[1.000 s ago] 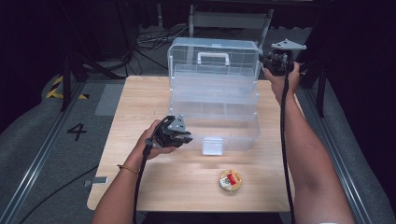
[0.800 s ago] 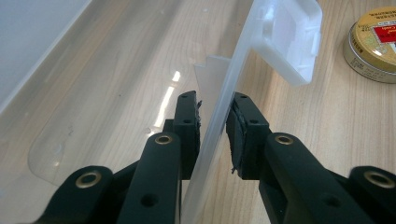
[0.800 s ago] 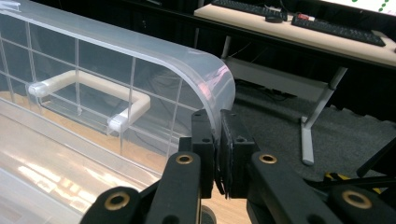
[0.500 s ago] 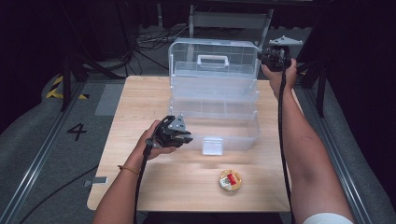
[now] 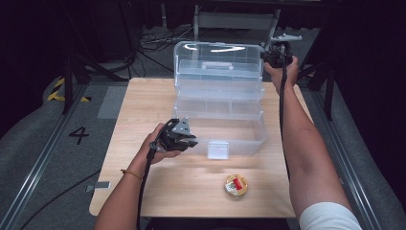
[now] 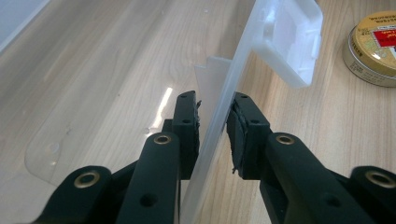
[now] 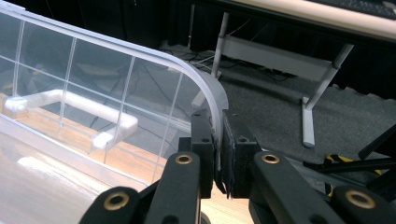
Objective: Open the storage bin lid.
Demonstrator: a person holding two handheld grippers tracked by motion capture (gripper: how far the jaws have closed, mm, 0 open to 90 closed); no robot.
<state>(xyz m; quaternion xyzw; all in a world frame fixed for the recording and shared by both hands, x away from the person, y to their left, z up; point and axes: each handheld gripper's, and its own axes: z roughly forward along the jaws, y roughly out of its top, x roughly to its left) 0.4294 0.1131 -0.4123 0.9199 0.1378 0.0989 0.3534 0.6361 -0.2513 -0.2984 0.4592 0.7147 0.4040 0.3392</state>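
Tabletop [image 5: 143,100]: pale wood with a straight grain and a matt finish; it carried everything, with bare board along its left edge and its near edge.
Organiser box [image 5: 218,112]: clear, thin-walled plastic in stepped tiers, standing on the middle of the tabletop toward the far edge; lid raised, its rounded corners and moulded dividers showed in the right gripper view, as did a white carry handle [image 7: 70,105]; a frosted latch tab [image 5: 216,149] hung on the front wall.
Step in hand, as I judged it: swinging the lid while the base was pinned; it would go best with the base held flat and the lid corner led along its hinge arc rather than pulled sideways, since walls this thin would likely flex or slip.
Left gripper [image 6: 215,123]: black jaws narrowed onto the front wall of the lowest tier, pads pressing it from both sides, near the latch tab.
Right gripper [image 7: 218,144]: jaws nearly together, pinching the curved far-right corner of the lid [image 7: 212,100].
Tin [image 5: 236,185]: small, round and flat, gold metal with a red and white label; it lay near the near edge, apart from the box.
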